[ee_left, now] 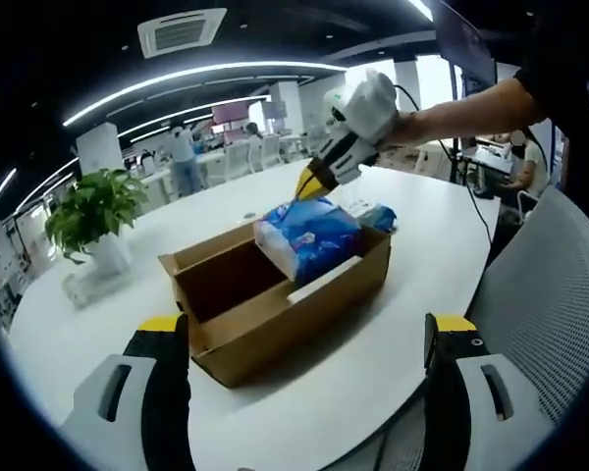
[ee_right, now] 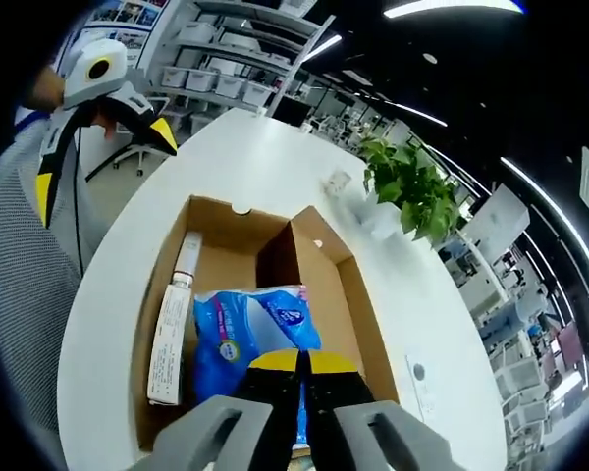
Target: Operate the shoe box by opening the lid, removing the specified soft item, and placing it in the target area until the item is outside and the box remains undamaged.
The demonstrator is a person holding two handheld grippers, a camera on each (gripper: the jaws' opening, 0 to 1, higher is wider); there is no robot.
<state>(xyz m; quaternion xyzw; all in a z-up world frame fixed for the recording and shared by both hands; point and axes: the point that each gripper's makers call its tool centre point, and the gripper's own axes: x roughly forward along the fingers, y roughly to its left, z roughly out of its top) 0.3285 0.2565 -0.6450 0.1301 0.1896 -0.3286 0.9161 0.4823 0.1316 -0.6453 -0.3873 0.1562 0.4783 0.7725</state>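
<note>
- We see the blue tissue pack (ee_left: 307,238), soft and crinkled with white print, tilted up at the right end of the open shoe box (ee_left: 275,299), frame centre.
- Our right gripper (ee_right: 301,365) has its jaws pressed together on the pack's edge.
- Our left gripper (ee_left: 304,339) stands wide apart, empty, low in the frame.

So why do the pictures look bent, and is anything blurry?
Left gripper view: fisheye lens curves the ceiling lights and table edge; box sharp, soft shadow beneath. Right gripper view: same curving; shelves and plant slightly soft, tissue pack clear.
</note>
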